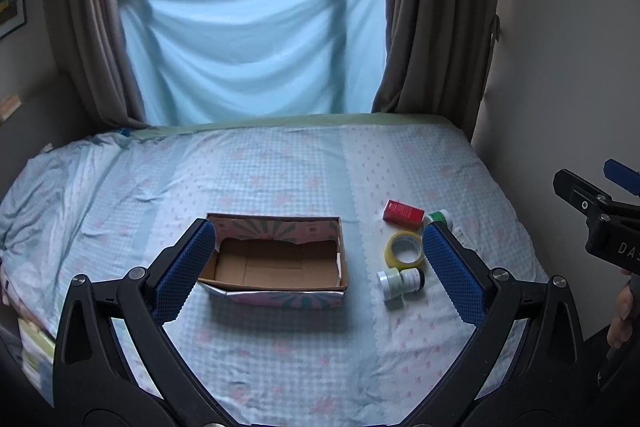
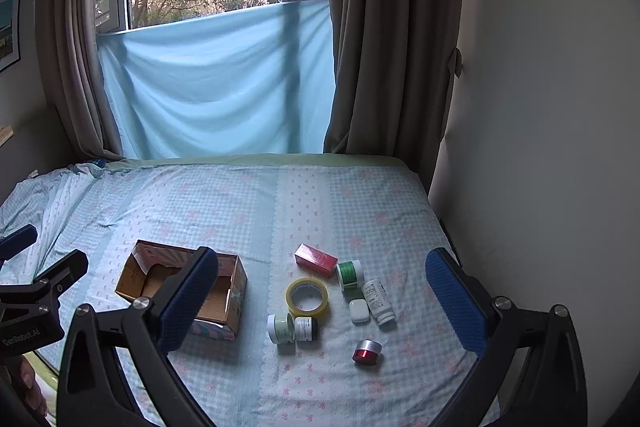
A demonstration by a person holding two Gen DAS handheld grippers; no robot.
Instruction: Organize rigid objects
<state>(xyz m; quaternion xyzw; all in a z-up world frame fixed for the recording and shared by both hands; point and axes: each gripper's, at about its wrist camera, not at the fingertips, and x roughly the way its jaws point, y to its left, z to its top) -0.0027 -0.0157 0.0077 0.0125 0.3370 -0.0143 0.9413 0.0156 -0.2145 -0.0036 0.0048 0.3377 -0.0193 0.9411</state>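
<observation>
An empty open cardboard box [image 1: 276, 263] [image 2: 184, 291] sits on the bed. To its right lie a red carton [image 1: 403, 213] [image 2: 316, 259], a yellow tape roll [image 1: 405, 247] [image 2: 307, 297], a green-labelled jar [image 2: 350, 274], a white pill bottle [image 2: 378, 301], a small white case [image 2: 359, 310], a pale green jar [image 1: 390, 281] [image 2: 280, 327], a dark jar [image 1: 413, 279] [image 2: 306, 327] and a red tin [image 2: 367, 351]. My left gripper [image 1: 318, 267] is open above the box. My right gripper [image 2: 320, 299] is open above the items.
The checked bedsheet [image 2: 240, 219] covers the bed up to a curtained window [image 2: 216, 87]. A wall [image 2: 540, 147] runs along the bed's right edge. The other gripper shows at the right edge of the left wrist view [image 1: 600, 219].
</observation>
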